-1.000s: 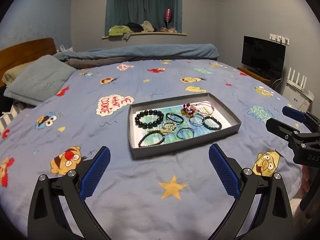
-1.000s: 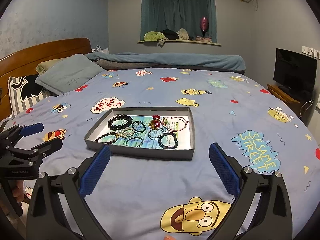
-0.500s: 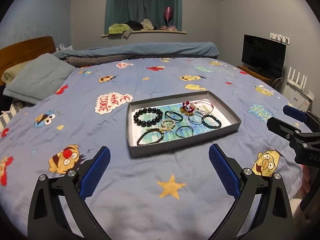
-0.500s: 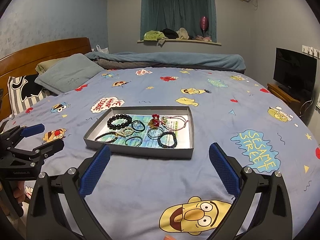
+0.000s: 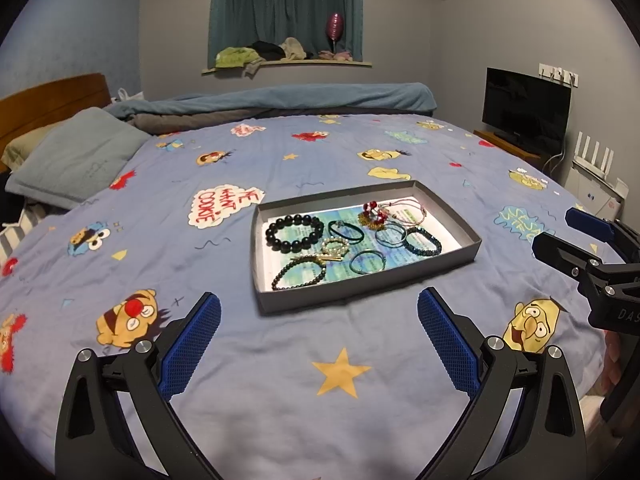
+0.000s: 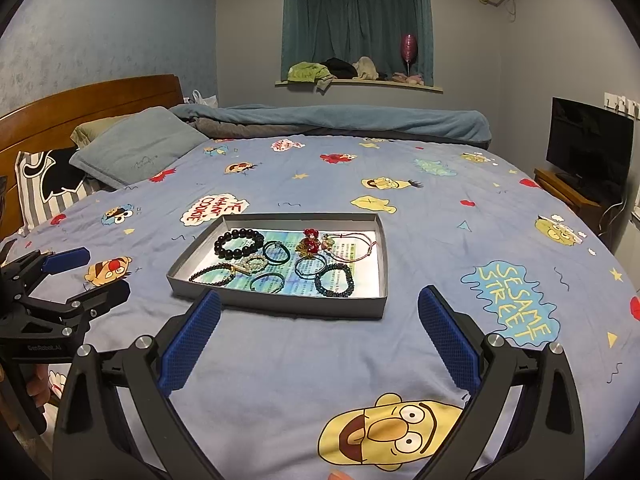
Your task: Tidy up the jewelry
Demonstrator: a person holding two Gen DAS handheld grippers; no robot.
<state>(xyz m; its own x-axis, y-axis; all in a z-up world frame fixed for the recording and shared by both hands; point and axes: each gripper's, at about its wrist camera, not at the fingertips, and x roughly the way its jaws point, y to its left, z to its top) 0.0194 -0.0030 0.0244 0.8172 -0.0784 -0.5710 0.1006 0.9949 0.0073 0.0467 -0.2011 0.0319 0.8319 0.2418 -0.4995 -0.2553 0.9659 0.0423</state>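
Room: grey-blue walls, a teal curtain (image 6: 356, 20) over a window ledge piled with clothes. A dark TV (image 5: 526, 110) stands on a low stand to your right.

Bed: fills most of both views. Its blue cartoon-print sheet (image 5: 200, 264) lies fairly smooth, with a rolled blue blanket (image 6: 340, 120) along the far edge. A wooden headboard (image 6: 80, 108) and grey pillow (image 6: 136, 144) sit to your left.

Tray: a shallow grey tray (image 5: 352, 292) rests flat on the sheet near the bed's middle, ahead of both your tools. The jewelry is all inside it. A big black bead bracelet (image 5: 294, 232) sits at the left end, a dark beaded bracelet (image 5: 422, 242) toward the right, a red charm cluster (image 5: 372, 212) at the far side, thin bangles between.

Tools: your left gripper (image 5: 318, 340) and right gripper (image 6: 320, 332) both hover above the sheet on your side of the tray, tongs spread wide, holding nothing.
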